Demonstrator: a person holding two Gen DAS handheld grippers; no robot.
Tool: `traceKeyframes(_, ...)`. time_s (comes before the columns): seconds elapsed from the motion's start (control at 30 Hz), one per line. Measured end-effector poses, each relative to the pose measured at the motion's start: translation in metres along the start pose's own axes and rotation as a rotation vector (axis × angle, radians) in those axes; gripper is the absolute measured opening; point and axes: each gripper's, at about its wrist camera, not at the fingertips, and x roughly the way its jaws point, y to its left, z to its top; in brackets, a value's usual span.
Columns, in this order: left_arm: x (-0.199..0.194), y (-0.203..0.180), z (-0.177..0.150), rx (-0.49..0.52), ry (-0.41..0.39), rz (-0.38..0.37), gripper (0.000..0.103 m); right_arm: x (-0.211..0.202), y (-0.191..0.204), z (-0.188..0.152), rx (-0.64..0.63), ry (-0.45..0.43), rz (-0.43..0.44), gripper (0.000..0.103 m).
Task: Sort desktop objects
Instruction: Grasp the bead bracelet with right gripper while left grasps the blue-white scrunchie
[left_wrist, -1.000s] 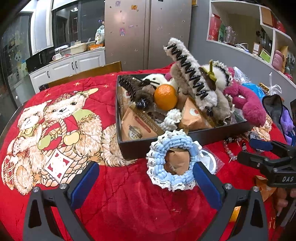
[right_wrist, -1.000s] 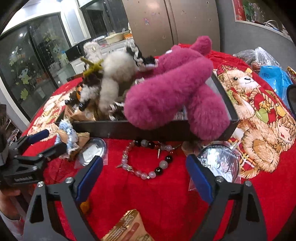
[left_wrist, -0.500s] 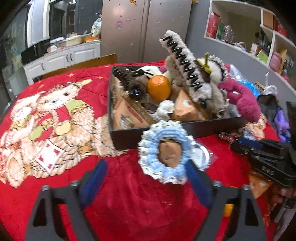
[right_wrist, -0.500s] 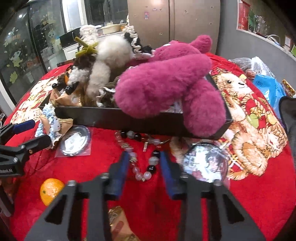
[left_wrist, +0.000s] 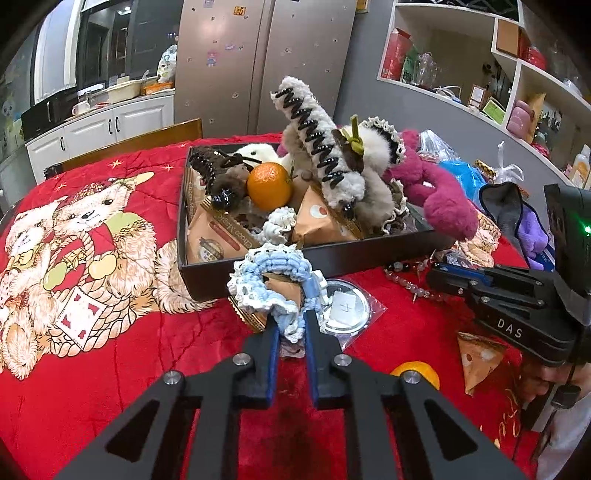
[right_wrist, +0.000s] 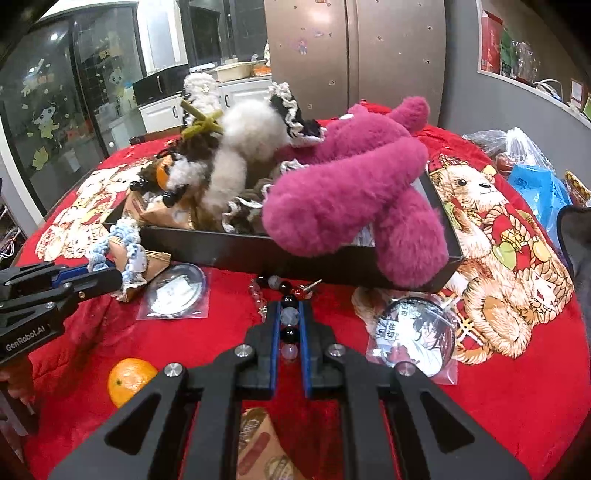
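On the red bear-print surface (left_wrist: 110, 350) stood your black box (left_wrist: 258, 264), heaped full. Going left to right in the left wrist view, it held a brown hair claw (left_wrist: 218, 173), snack packets (left_wrist: 218, 236), an orange (left_wrist: 269, 186), a long fuzzy clip with black teeth (left_wrist: 314, 133), a white fluffy piece (left_wrist: 373, 147), and a magenta plush (left_wrist: 439, 195) hanging over the box's wall at 3 o'clock.

Just outside the box's near wall, at 6 o'clock from it, lay the blue-and-white scrunchie (left_wrist: 273, 280) on a brown packet. Your left tool (left_wrist: 291, 325) had just been closing, and its jaws were clamped on the scrunchie's near edge. A bagged round badge (left_wrist: 345, 306) lay beside it at 3 o'clock.

In the right wrist view, the bead bracelet (right_wrist: 286, 306) lay on the surface at 6 o'clock from the box. Your right tool (right_wrist: 289, 314) had just been closing too, and its jaws were drawn in on the bracelet's beads. A loose orange (right_wrist: 129, 380) sat at 8 o'clock of that tool, and a printed badge (right_wrist: 413, 332) at 3 o'clock.
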Motion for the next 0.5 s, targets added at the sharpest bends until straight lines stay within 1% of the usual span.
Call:
traceKeyframes(0.13,-0.007,-0.002,0.001,0.004,-0.017,-0.007,0.012,-0.004,0.002,0.000,0.000,-0.009,0.008,0.010)
traceKeyframes(0.27,-0.019,-0.003,0.003,0.011,-0.053,0.007,0.012,-0.009,0.000,0.001,0.001,-0.022,0.014,0.010)
traceKeyframes(0.3,-0.021,-0.002,0.004,0.006,-0.057,0.001,0.012,-0.009,-0.001,0.001,0.001,-0.024,0.010,0.010)
traceKeyframes(0.33,-0.023,-0.001,0.004,0.003,-0.060,-0.005,0.012,-0.009,-0.002,0.001,0.004,-0.022,0.010,0.010)
traceKeyframes(0.43,-0.032,-0.001,0.006,0.008,-0.084,0.010,0.012,-0.007,-0.005,0.001,0.011,-0.014,0.007,0.010)
traceKeyframes(0.5,-0.039,-0.001,0.007,0.005,-0.103,0.007,0.012,-0.009,-0.004,0.001,0.010,-0.016,0.020,0.010)
